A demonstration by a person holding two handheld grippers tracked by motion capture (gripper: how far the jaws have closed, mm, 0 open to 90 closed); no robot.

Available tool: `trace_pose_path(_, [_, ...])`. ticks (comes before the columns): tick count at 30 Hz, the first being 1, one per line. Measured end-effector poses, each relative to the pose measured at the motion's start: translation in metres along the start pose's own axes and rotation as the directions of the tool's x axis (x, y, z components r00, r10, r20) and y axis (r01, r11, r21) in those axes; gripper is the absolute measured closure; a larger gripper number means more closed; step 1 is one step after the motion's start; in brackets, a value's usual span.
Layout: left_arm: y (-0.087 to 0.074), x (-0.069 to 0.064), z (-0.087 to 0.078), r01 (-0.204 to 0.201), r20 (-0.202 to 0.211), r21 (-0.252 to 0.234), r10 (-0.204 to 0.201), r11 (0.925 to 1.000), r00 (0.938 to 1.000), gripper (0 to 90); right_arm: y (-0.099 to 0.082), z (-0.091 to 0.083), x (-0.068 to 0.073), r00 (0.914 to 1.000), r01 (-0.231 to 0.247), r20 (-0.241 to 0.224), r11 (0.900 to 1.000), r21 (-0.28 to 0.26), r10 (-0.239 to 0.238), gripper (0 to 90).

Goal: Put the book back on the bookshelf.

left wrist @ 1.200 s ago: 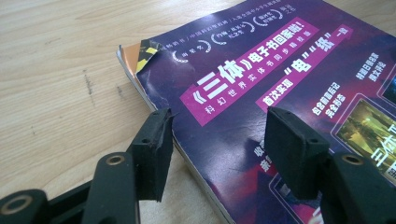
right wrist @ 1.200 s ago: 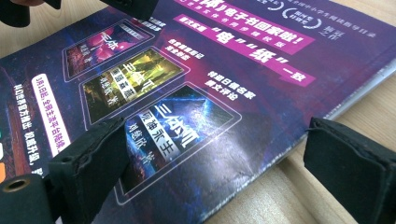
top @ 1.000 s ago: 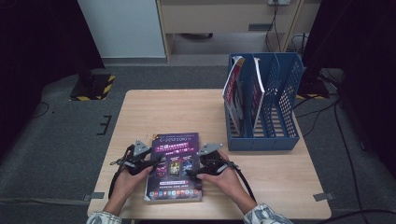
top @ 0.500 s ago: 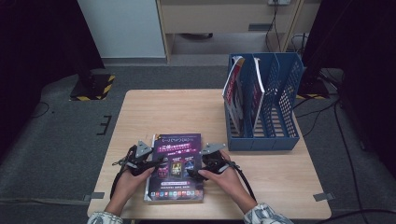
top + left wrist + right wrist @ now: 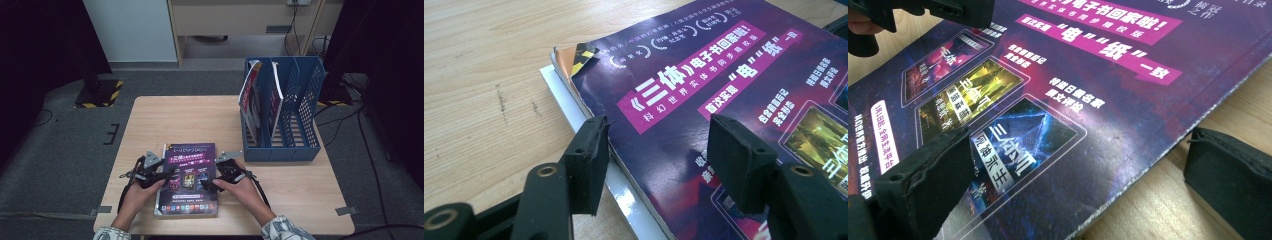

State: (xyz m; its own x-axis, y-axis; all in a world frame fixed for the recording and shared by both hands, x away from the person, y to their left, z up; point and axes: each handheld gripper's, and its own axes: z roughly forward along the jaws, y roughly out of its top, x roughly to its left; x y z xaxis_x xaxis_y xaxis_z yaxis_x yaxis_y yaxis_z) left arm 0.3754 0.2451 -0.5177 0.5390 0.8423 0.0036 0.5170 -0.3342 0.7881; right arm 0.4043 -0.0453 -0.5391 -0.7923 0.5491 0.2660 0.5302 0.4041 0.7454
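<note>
Squarely, magazine (image 5: 704, 115) edges between open jaws

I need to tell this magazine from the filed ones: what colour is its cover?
Dark purple with magenta title bands and white lettering; the magazine shows best in the left gripper view.

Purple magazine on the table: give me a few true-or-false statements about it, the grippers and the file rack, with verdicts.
1. The purple magazine lies flat on the table. True.
2. The left gripper has its jaws clamped shut on the magazine. False: its jaws stand apart, straddling the magazine's edge.
3. The blue file rack is empty. False: magazines stand in its left slots.
4. The right gripper has one jaw over the cover and one over bare wood. True.
</note>
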Motion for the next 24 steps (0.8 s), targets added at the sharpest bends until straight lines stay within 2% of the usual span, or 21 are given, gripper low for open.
trace_pose_path(5, [0.0006, -0.0003, -0.0002, -0.008, -0.003, 0.005, 0.008, 1.0, 1.0, 41.8, 0.0005, 0.0008, 0.0009, 0.9999, -0.013, 0.007, 0.9999, -0.002, 0.013, 0.4])
trace_pose_path(8, [0.0007, 0.0002, 0.0004, 0.008, -0.009, 0.007, -0.008, 0.9999, 0.9999, 39.2, 0.0003, 0.0008, 0.0013, 0.9998, -0.016, 0.013, 0.9999, -0.005, 0.016, 0.4])
trace_pose_path(12, [0.0006, 0.0005, 0.0002, 0.004, -0.004, 0.007, -0.004, 1.0, 1.0, 40.0, -0.0007, 0.0002, 0.0026, 0.9993, -0.024, 0.028, 0.9997, -0.007, 0.024, 0.4])
trace_pose_path(24, [0.0004, -0.0006, -0.0001, 0.009, -0.007, 0.007, -0.009, 0.9999, 0.9999, 41.5, 0.0044, 0.0052, 0.0007, 0.9997, -0.018, 0.016, 0.9998, -0.009, 0.018, 2.2])
